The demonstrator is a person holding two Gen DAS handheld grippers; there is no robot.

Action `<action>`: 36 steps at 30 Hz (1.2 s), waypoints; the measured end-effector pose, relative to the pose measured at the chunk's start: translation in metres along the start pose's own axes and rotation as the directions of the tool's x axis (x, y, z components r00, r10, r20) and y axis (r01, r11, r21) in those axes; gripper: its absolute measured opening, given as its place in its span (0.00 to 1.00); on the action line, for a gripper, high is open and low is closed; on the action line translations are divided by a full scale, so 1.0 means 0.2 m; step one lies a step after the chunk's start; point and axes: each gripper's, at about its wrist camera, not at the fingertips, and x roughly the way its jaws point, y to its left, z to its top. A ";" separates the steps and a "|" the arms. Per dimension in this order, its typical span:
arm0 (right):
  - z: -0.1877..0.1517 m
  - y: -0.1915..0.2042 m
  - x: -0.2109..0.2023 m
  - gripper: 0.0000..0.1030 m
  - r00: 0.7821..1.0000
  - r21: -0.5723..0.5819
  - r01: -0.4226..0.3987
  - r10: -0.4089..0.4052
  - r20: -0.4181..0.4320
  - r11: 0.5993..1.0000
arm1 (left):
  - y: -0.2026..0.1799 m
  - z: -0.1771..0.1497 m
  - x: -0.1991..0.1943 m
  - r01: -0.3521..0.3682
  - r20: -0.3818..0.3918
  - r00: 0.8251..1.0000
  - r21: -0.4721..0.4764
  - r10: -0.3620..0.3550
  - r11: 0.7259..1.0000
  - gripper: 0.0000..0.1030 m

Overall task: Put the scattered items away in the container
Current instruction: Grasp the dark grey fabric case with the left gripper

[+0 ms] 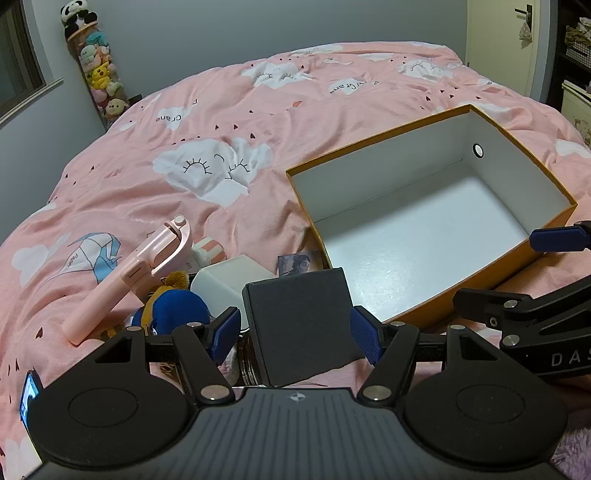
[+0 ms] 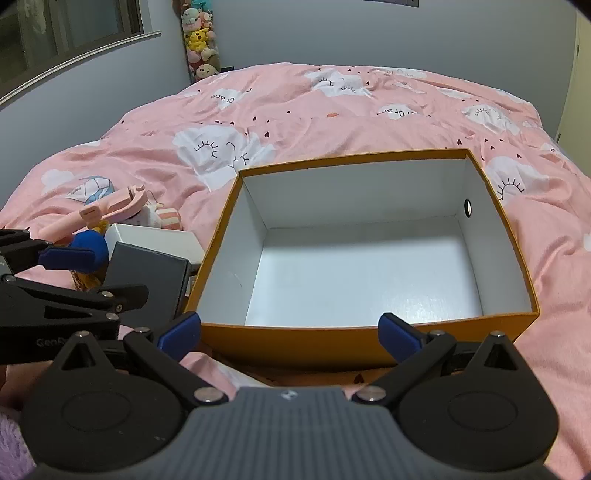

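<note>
My left fingers (image 1: 295,338) squeeze the black box (image 1: 299,325). My right fingers (image 2: 290,334) are wide apart, near the orange box (image 2: 369,339) on the bed (image 2: 295,110).

Lighting's pretty dim and flat indoors, a cool grayish cast over both views. The window (image 2: 74,29) is dark, so the light seems to come from overhead. There's soft glare on the white floor of the orange box (image 2: 369,288), plus soft shadows along its inner walls. Heavy fisheye bending at the edges, dark vignette in the corners, and mild softness overall.
</note>
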 end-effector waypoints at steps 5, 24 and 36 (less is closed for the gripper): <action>0.00 0.00 0.00 0.99 1.000 -0.003 0.000 0.000 -0.003 1.000 | 0.00 0.00 0.00 0.001 0.001 1.000 0.002 -0.001 1.000 0.75; 0.00 -0.02 0.02 0.99 1.000 0.000 -0.001 0.001 -0.022 1.000 | 0.01 0.00 0.00 0.007 -0.001 1.000 0.010 -0.007 1.000 0.75; 0.00 0.00 0.02 0.99 1.000 -0.014 -0.016 0.016 -0.011 1.000 | 0.02 -0.01 -0.01 0.009 0.008 1.000 0.022 -0.009 1.000 0.75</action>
